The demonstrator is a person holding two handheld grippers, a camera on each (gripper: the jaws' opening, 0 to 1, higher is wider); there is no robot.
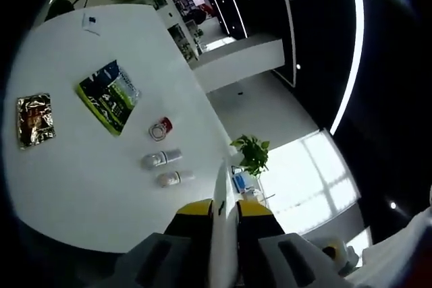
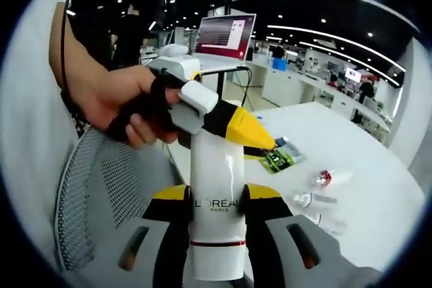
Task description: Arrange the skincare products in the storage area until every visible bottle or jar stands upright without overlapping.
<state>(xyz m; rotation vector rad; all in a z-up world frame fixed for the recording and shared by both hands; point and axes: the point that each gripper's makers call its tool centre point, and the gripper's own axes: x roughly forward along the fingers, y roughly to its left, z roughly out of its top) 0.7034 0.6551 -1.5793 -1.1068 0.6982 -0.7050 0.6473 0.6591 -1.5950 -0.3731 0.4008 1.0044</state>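
Right gripper view: the right gripper (image 2: 214,217) is clamping a white L'Oréal bottle (image 2: 216,200) upright between its yellow-tipped jaws, while the left gripper (image 2: 260,141), held in a person's hand (image 2: 118,102), is touching the bottle's top. Left gripper view: the left gripper (image 1: 223,208) is pinching the thin white edge of that bottle (image 1: 222,234), jaws nearly together. Three small bottles (image 1: 162,160) are lying on the white table (image 1: 81,187), near a green packet (image 1: 108,96) and a foil sachet (image 1: 35,119).

Grey jaws with yellow tips on right gripper (image 2: 210,202) and left gripper (image 1: 225,208); white grip block, black strap across hand (image 2: 128,102), bare forearm
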